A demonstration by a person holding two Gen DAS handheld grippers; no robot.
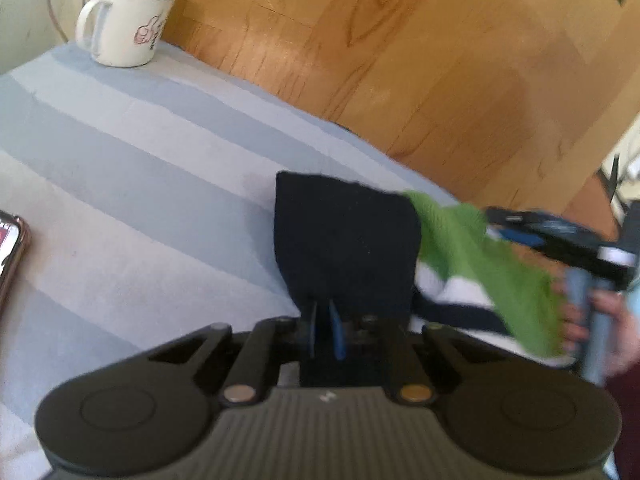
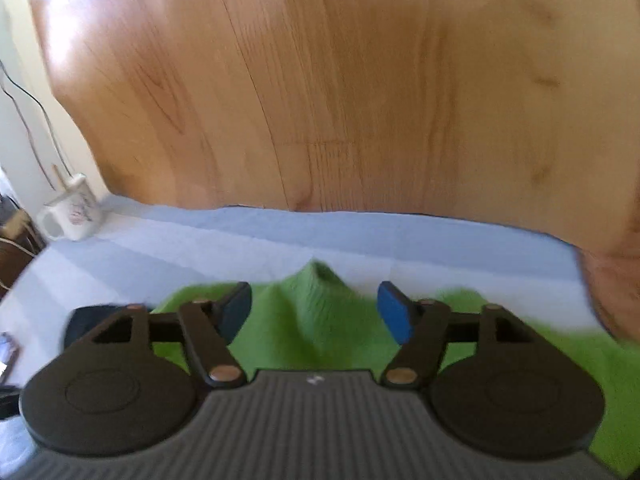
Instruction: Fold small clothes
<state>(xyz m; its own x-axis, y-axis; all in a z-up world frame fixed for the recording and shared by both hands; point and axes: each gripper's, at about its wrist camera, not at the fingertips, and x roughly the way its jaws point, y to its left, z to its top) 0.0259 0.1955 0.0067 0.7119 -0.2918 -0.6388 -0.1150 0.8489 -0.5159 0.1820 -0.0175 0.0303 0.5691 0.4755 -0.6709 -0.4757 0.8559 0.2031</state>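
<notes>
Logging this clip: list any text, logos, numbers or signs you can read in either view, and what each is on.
No words or numbers are readable in either view.
Mug: pink thumbs-up drawing with small dark marks beside it, too blurred to read.
Left gripper body: small white logo mark, no letters legible.
Right gripper body: same small white mark, blurred.
Phone at the frame edge: screen lit, content unreadable.

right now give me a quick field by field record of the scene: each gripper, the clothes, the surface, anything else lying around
left gripper: jaws shut on the dark navy cloth
right gripper: jaws open, above the green cloth, not gripping it
green cloth: rumpled, raised peak between the jaws
surface: blue striped sheet
other items: white mug at the far corner; phone at the left edge
floor: wood
</notes>
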